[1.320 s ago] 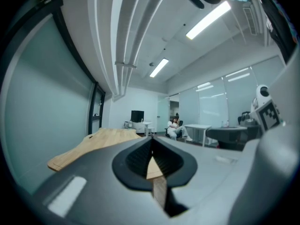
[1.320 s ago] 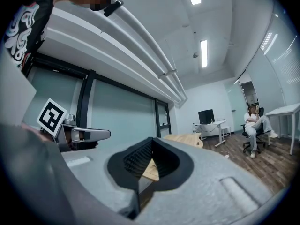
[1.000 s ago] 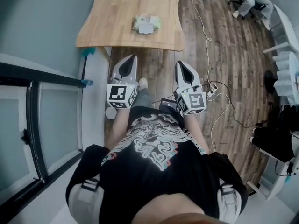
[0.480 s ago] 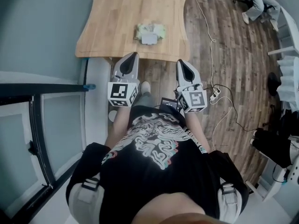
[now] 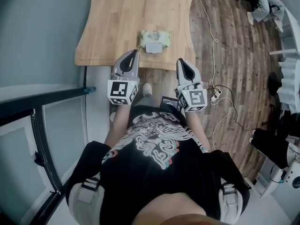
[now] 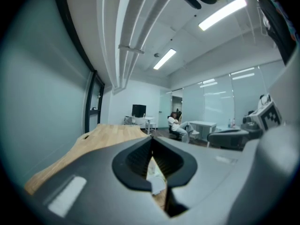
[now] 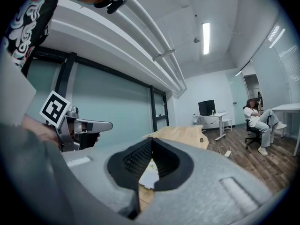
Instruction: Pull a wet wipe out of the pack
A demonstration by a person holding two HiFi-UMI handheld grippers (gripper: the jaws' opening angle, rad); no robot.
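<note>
At centre frame in the head view: grey two-jaw left tool (image 5: 134, 53), black-and-white marker cube (image 5: 123, 93) at its rear. Jaws fully together, nothing gripped. Its own view shows the black ribbed pads (image 6: 137, 159) meeting at the tips, with only a narrow slot lower down between them.

Just to the right of it, grey two-jaw right tool (image 5: 180, 61), same build, marker cube at the rear. Jaws likewise closed tip to tip and empty; ribbed pads (image 7: 135, 161) meet in its own view. The two tools lie side by side, apart, both pointing toward the top of the frame.

Above the tools: pale green soft pack of wet wipes (image 5: 153, 41) with a white flip lid, lying flat near the lower edge of the light wooden worktop (image 5: 119, 18). Neither tool touches it. Left tool's tip overlaps the worktop's lower edge; right tool's tip sits just below that edge. The pack shows through the slot below the closed tips in both gripper views.

Lower half of frame: the person's black T-shirt (image 5: 154, 163) with a pale printed pattern.

Right side: dark wood-plank floor (image 5: 234, 60), a white cable (image 5: 206, 36) running down it to a white power strip (image 5: 213, 92). Upper right corner: a seated person (image 5: 263, 1), well apart from the worktop.

Left side: black-framed glass partition (image 5: 42, 125).
</note>
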